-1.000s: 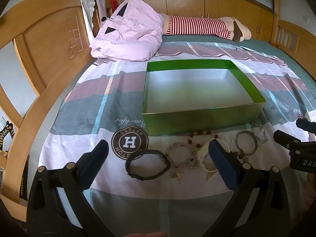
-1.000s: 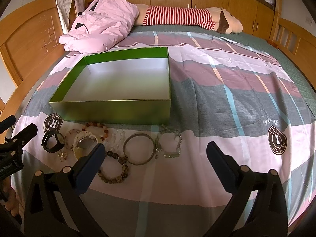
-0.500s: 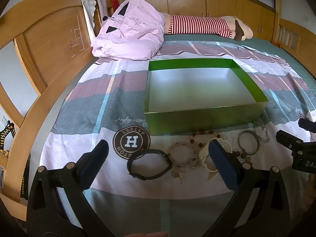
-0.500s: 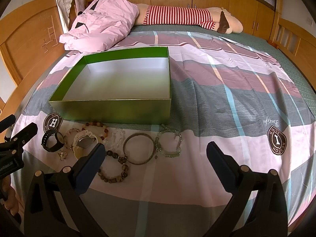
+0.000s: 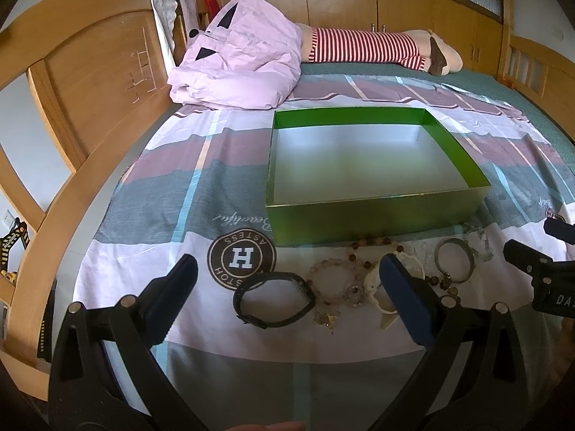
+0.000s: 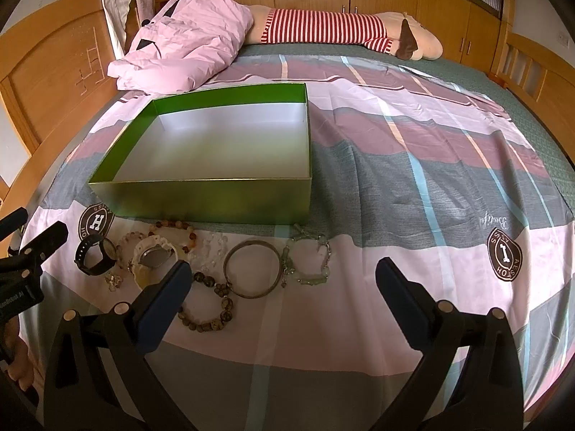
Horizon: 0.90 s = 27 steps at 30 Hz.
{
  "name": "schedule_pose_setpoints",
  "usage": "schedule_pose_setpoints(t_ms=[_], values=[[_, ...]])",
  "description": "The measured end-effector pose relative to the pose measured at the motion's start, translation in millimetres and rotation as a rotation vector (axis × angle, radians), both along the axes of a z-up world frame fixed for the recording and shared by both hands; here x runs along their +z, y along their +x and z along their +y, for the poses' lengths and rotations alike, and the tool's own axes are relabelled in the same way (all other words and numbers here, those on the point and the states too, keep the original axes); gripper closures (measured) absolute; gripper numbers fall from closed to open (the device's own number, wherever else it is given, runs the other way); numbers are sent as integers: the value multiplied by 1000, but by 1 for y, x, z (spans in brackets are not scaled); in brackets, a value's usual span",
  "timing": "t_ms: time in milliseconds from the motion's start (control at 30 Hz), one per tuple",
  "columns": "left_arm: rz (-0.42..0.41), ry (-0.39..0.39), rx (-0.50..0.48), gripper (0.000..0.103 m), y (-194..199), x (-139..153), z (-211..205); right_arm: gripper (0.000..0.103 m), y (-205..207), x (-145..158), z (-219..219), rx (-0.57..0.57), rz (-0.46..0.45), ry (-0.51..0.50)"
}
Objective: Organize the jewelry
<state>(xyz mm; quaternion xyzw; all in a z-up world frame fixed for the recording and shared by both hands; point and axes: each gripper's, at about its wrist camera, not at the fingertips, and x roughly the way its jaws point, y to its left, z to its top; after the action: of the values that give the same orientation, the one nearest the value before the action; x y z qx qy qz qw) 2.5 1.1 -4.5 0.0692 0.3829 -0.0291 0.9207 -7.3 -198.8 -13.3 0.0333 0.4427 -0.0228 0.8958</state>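
Left wrist view: left gripper [image 5: 285,296] fingers spread wide, holding nothing; right gripper [image 6: 282,296] fingers likewise apart, empty

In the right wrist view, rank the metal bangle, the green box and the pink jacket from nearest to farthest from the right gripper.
From the right gripper:
1. Metal bangle, on the sheet between the fingers, toward the left one.
2. Green box, behind the jewelry row, left of center.
3. Pink jacket, far left, by the headboard.

- Left gripper [image 5: 285,298] hovers low, fingers [image 5: 404,298] spread wide with nothing between them.
- Right gripper [image 6: 280,303] hangs level beside it, fingers [image 6: 400,301] equally wide apart, empty.
- A bare hand [image 6: 12,355] shows at the left gripper's handle.
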Motion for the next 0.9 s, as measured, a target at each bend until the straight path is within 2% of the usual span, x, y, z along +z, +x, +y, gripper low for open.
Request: schedule_pose_setpoints(t_ms=[533,600,633,733,833,900], values=[[17,0,-7,2,5,-2,4,1,3,-4,0,-4,23,0],[66,-58,-29,2,9,-3,7,1,7,-5,-3,4,53,11],[90,-71,-26,2,12,-4,7,1,11,-6,-8,21,89,53],[156,-74,1,2,21,-9,15,1,20,-6,-26,24,133,156],[220,-120,59,2,33,-15,34,1,32,-4,-33,60,180,150],[286,-123,96,2,43,-22,47,1,39,-6,-28,106,222,127]])
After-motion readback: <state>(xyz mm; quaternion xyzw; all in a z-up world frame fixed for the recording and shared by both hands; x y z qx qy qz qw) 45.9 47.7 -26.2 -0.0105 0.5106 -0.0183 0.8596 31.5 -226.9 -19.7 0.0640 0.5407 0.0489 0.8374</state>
